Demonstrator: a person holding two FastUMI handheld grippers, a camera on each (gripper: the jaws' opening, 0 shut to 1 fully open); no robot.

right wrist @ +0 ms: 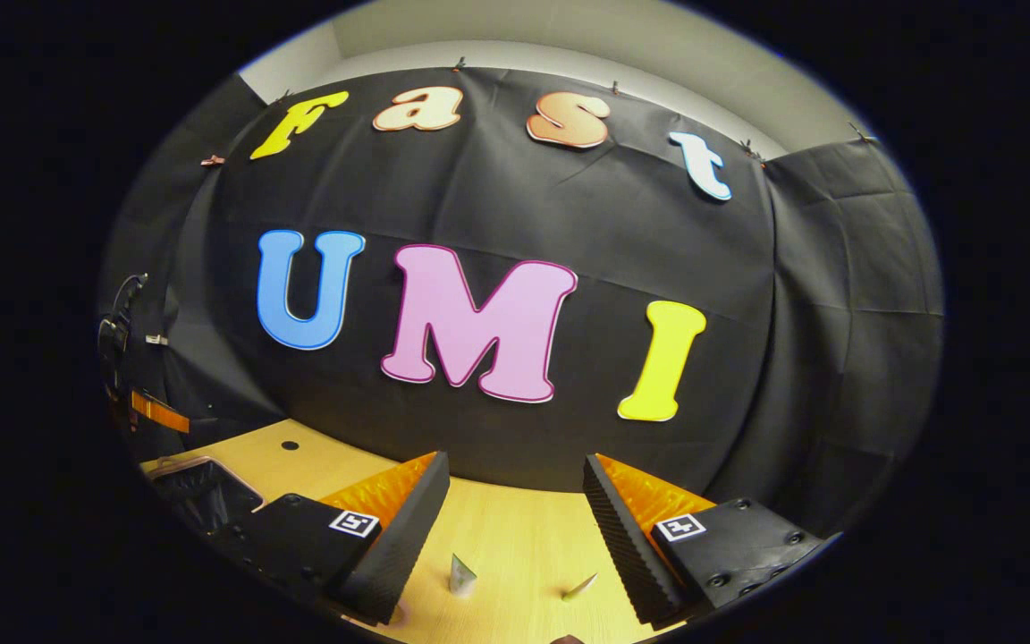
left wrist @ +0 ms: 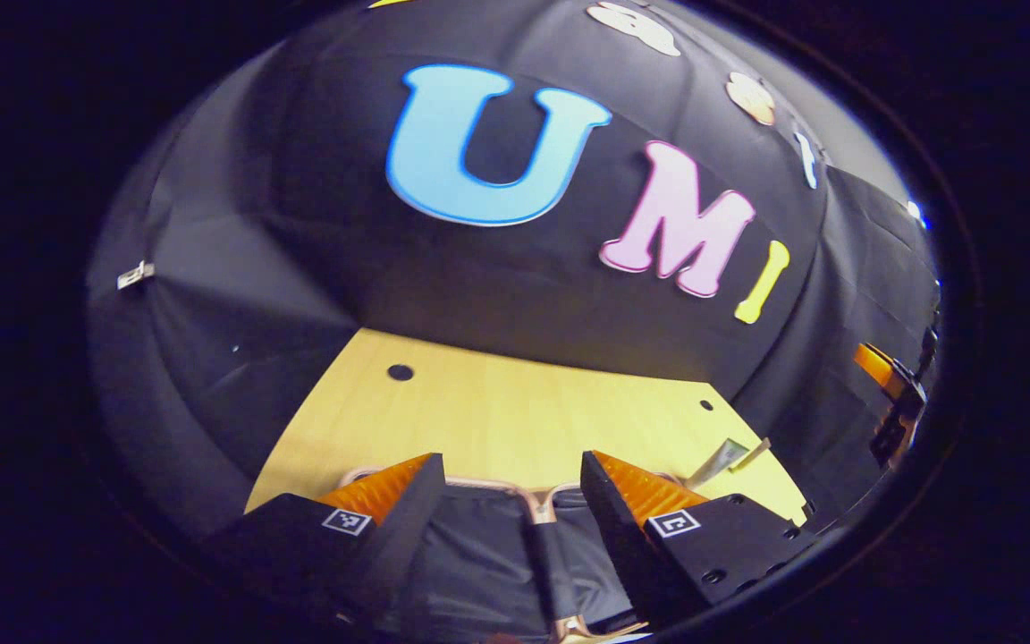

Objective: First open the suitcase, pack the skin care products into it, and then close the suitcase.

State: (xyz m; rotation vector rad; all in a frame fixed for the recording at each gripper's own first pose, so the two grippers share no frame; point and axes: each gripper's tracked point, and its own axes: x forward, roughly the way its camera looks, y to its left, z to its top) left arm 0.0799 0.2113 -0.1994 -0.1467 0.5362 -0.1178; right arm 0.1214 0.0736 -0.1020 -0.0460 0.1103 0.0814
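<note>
Left hand-held gripper [left wrist: 510, 487] spread wide, hovering over open suitcase [left wrist: 479, 572] on tabletop [left wrist: 497, 411]. Right hand-held gripper [right wrist: 515, 514] wide, empty, level above small tubes [right wrist: 461, 575].

I see the suitcase [left wrist: 488, 555] lying open, dark lining up; two small tubes [right wrist: 462, 575] rest on the table [right wrist: 524, 537].

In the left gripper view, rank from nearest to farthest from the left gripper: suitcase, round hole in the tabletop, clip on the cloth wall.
1. Suitcase, directly below the left gripper.
2. Round hole, ahead-left on the table.
3. Clip, far left on the wall.
</note>
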